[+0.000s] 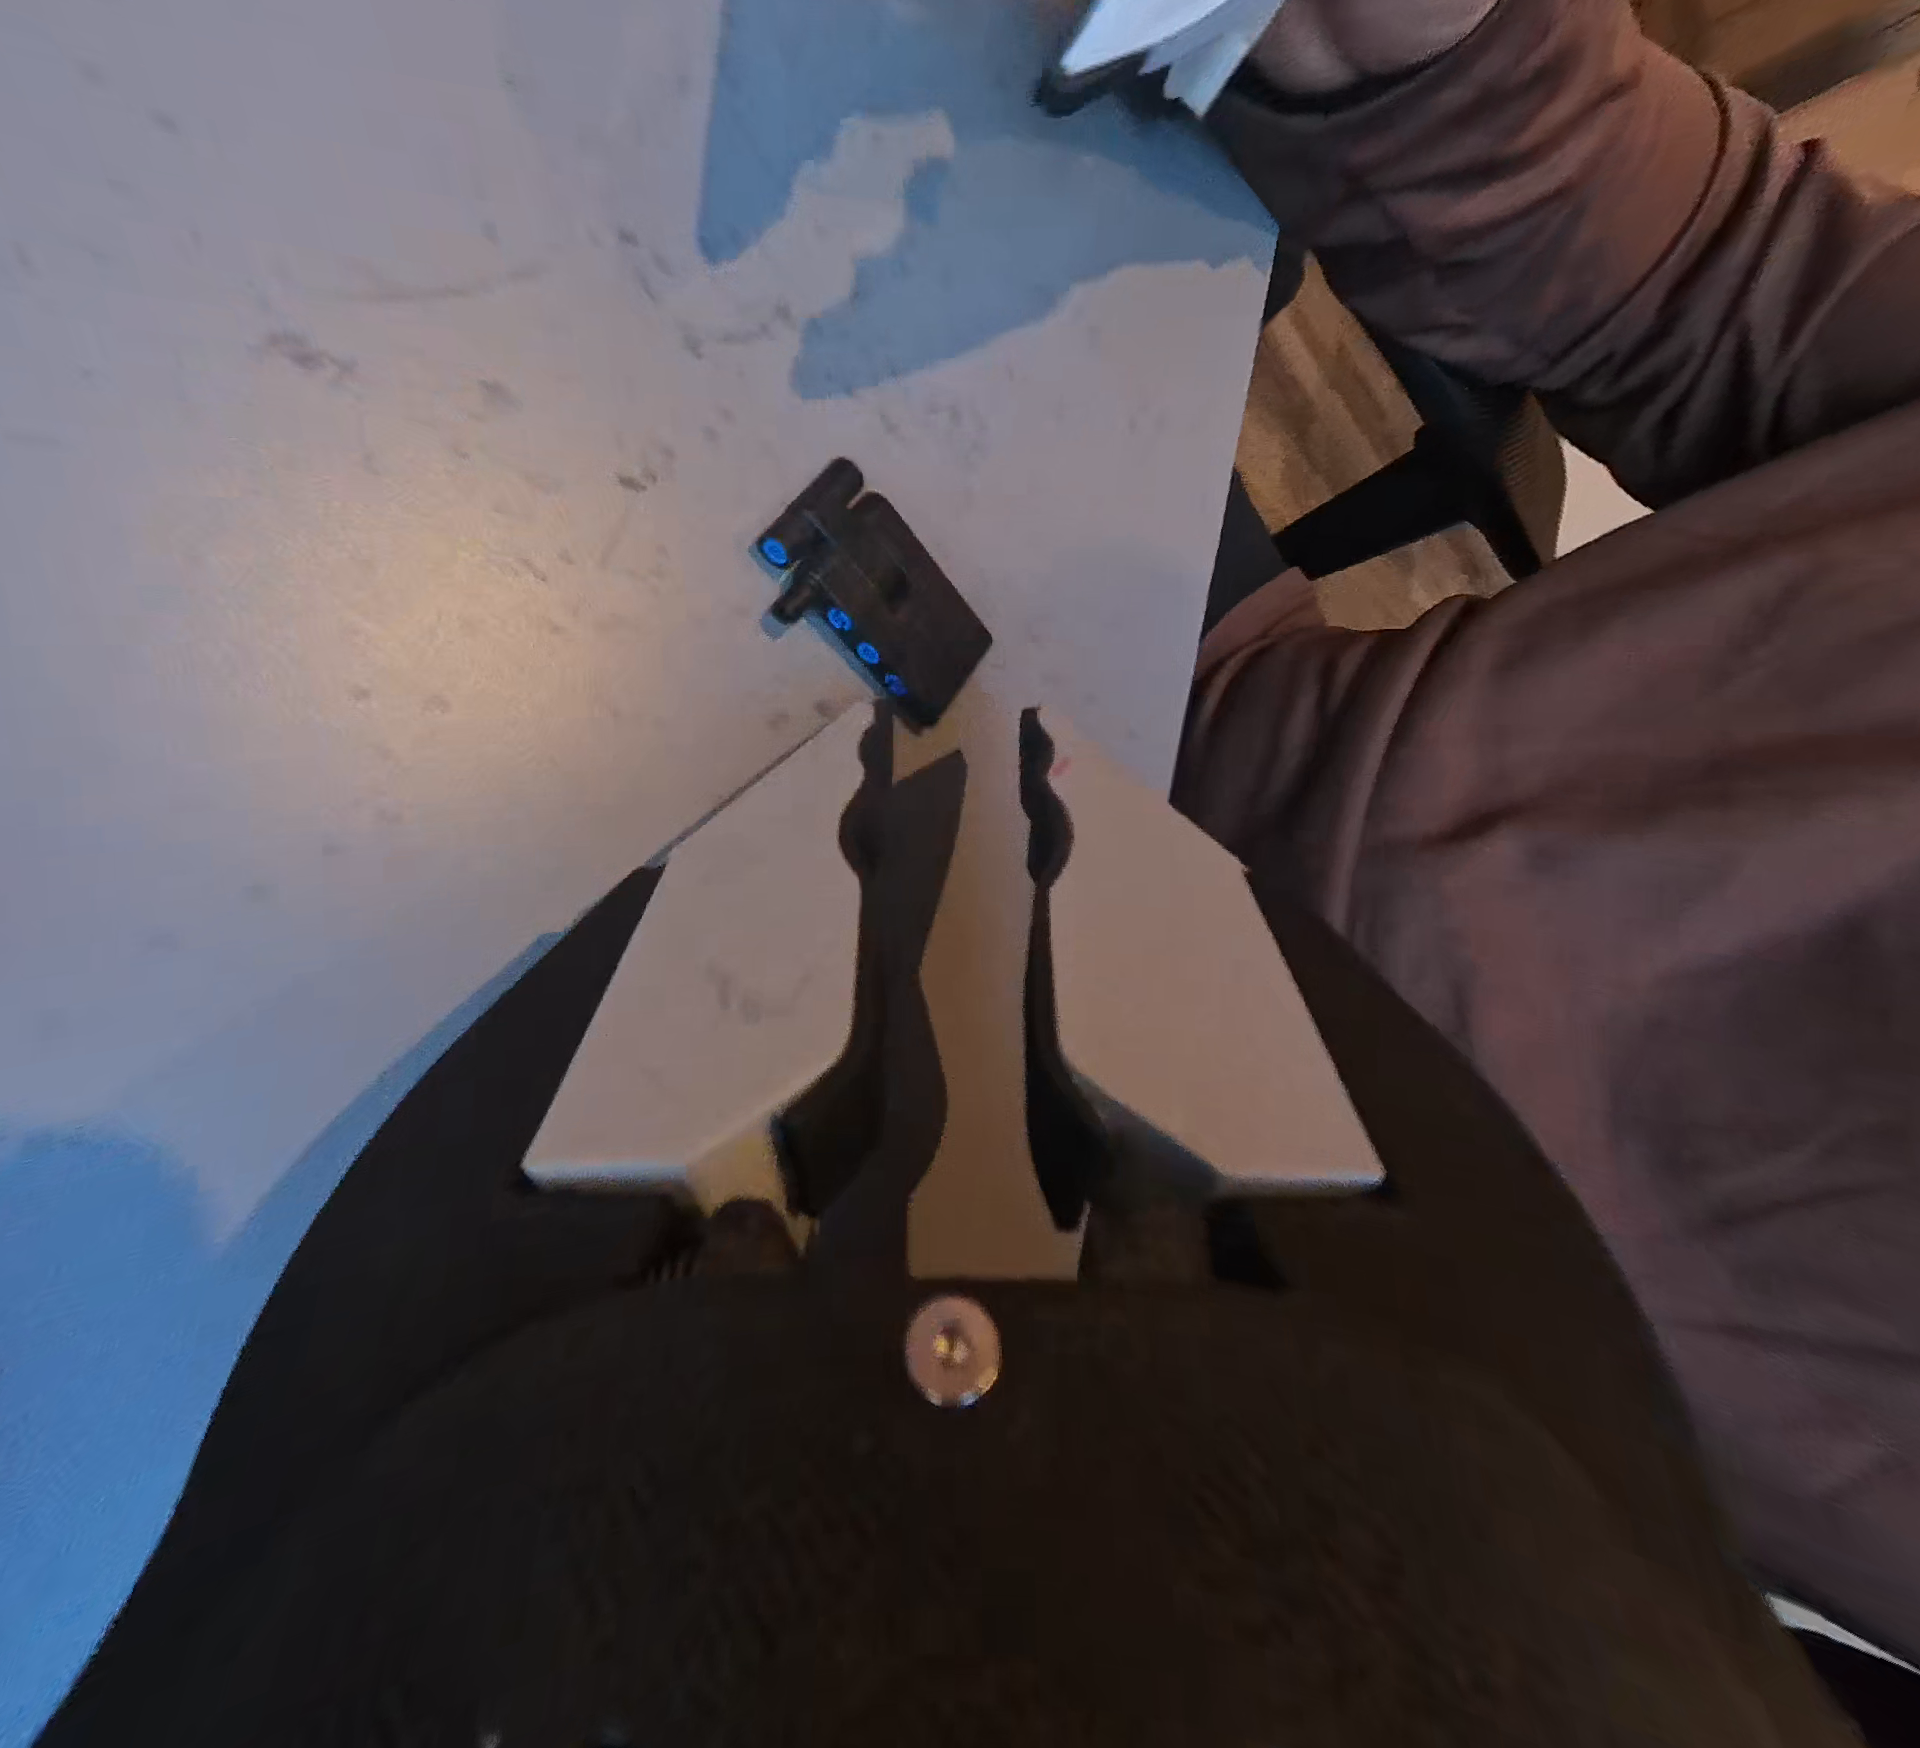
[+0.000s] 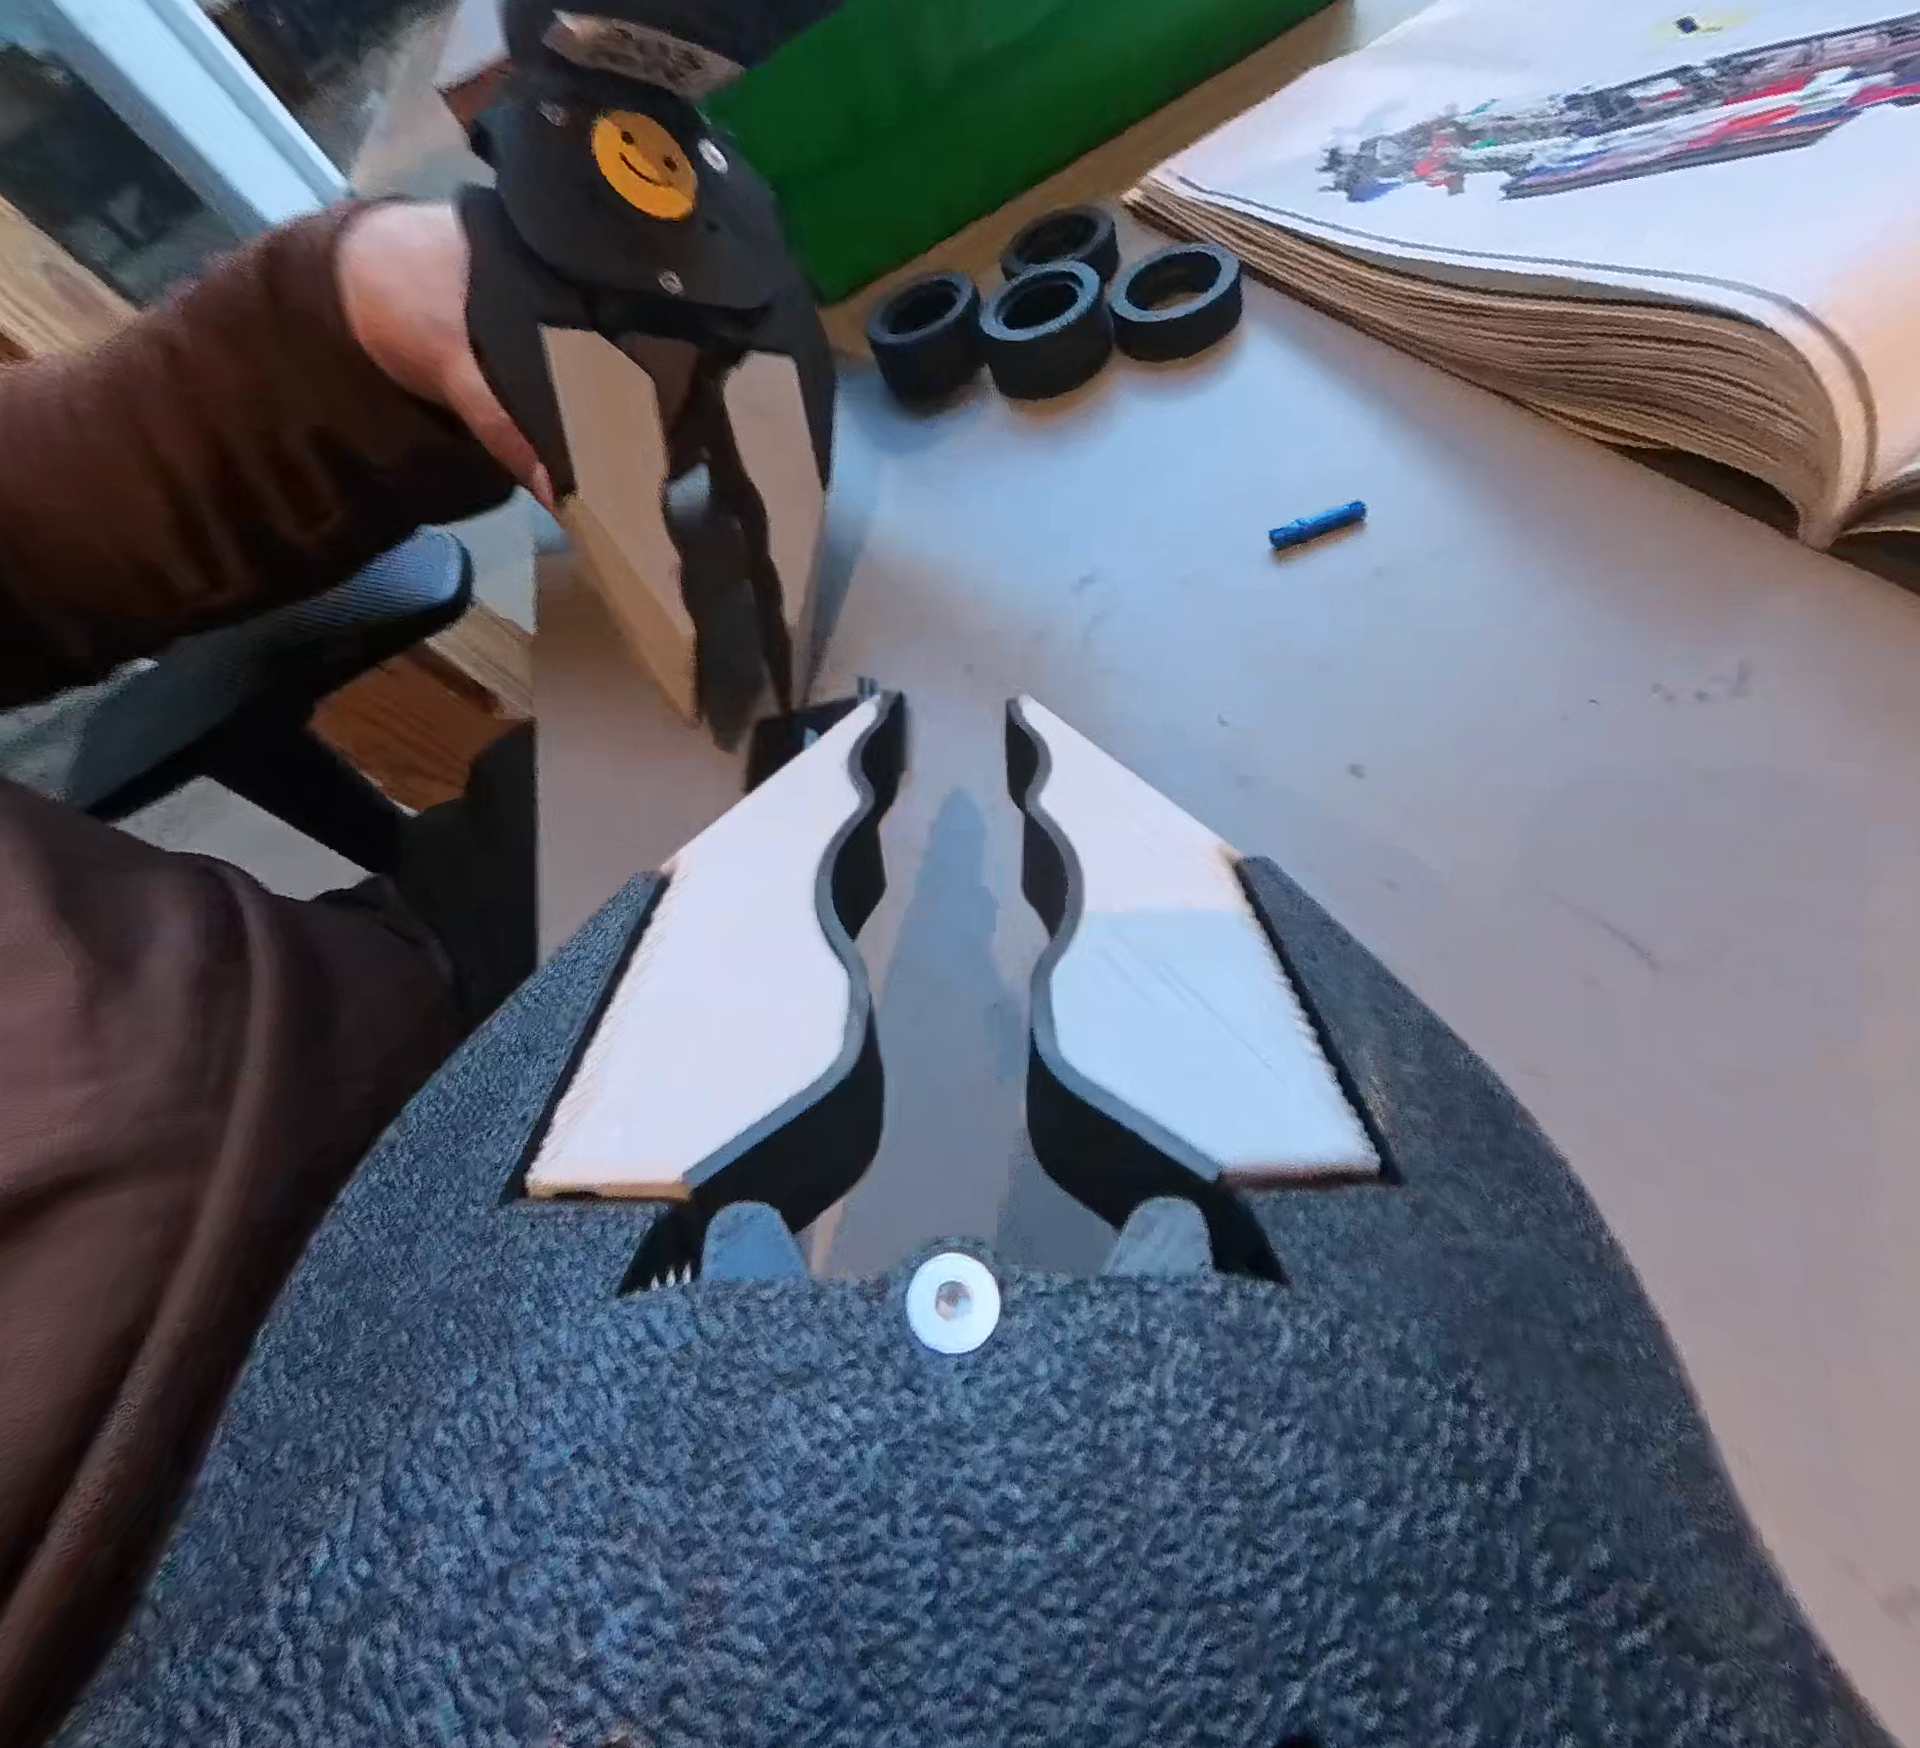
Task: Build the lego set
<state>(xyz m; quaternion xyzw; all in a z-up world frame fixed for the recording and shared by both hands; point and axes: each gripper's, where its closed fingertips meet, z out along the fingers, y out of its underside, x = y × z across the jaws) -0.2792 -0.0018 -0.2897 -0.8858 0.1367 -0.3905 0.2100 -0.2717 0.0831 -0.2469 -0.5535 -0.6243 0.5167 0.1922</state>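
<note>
Only my right view shows the green box (image 2: 1049,25), open booklet (image 2: 1558,171), four tyres (image 2: 1049,311) and blue pin (image 2: 1317,524), while both my left tongs (image 1: 954,716) and right tongs (image 2: 954,706) gape empty beside the black lego piece (image 1: 878,592) near the table (image 1: 364,451) edge.

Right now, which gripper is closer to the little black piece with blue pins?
Left. The left gripper hangs right at the black piece; the right gripper is open, slightly farther off.

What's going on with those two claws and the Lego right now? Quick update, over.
Left gripper open, hovering by the black Lego assembly on the table. Right gripper open, empty. Four tires and blue pin lie apart, nothing blocking.
</note>
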